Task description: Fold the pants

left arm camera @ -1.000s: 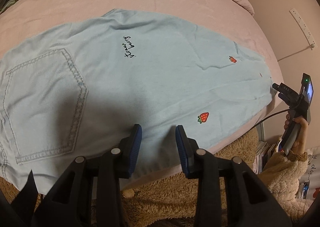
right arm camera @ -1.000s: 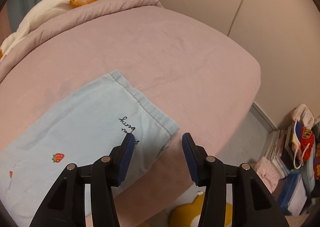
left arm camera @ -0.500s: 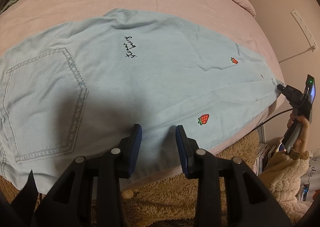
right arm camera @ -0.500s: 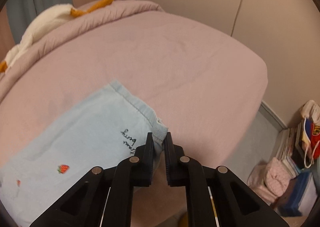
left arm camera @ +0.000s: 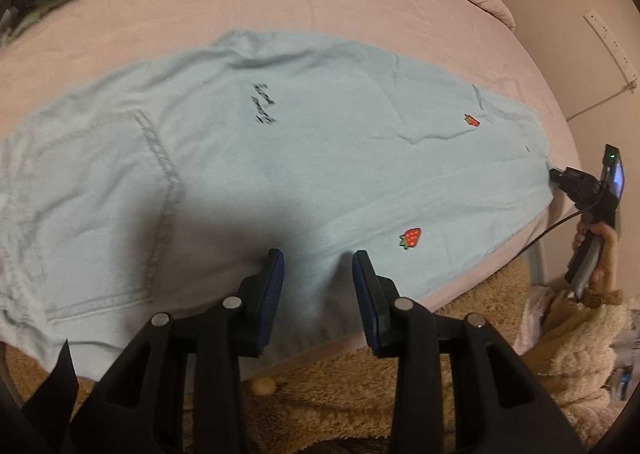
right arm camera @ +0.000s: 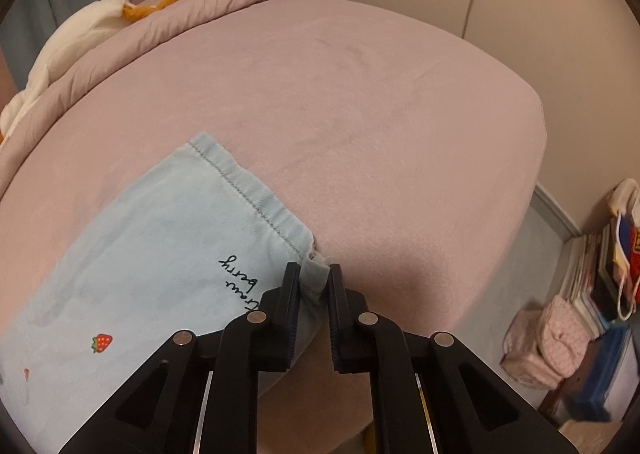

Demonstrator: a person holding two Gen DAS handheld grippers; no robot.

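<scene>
The light blue pants (left arm camera: 256, 174) lie flat along the near edge of the pink bed (left arm camera: 320, 14), their long axis running left to right in the left wrist view, with the back pocket (left arm camera: 92, 214) end at the left and the hem (right arm camera: 248, 194) at the right near the bed's corner. The left gripper (left arm camera: 318, 274) hovers over the middle of the near edge, its fingers spread and holding nothing. The right gripper (right arm camera: 314, 278) is clamped on the hem's near corner, pinching a small fold of denim beside the black script lettering (right arm camera: 238, 282).
</scene>
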